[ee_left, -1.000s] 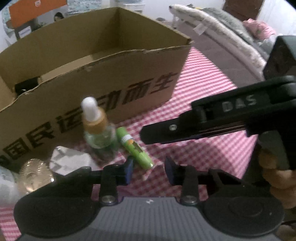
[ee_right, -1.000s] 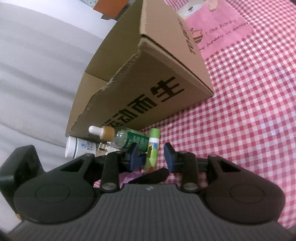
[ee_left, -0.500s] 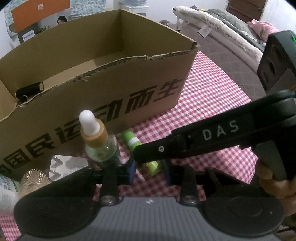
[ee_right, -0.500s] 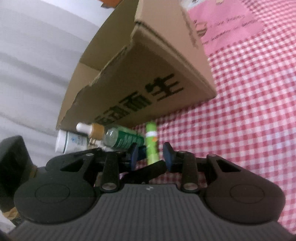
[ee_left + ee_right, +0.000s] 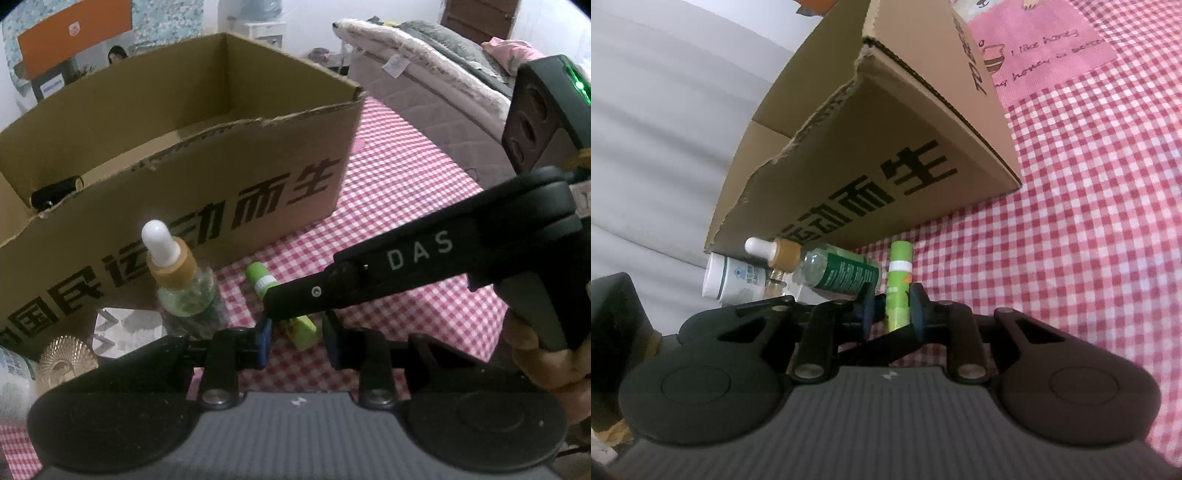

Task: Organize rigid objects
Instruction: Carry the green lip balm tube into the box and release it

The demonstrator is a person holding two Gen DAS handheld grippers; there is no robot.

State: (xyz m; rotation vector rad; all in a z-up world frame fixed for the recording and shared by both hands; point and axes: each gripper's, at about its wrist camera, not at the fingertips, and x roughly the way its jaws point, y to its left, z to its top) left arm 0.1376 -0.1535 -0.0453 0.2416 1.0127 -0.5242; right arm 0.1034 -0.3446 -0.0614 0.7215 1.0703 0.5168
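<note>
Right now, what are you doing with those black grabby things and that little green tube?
A person is tidying small things beside a cardboard box on a checked cloth. The right tool is shut on a green tube lying on the cloth. The left tool is shut beside it, holding nothing I can see. A dropper bottle waits nearby. One dark item is already in the box.

cardboard box [image 5: 207,206]: brown, black lettering
tablecloth [image 5: 1089,206]: red-white check
lip balm tube [image 5: 900,280]: lime green
dropper bottle [image 5: 177,284]: clear, tan collar, white bulb
</note>
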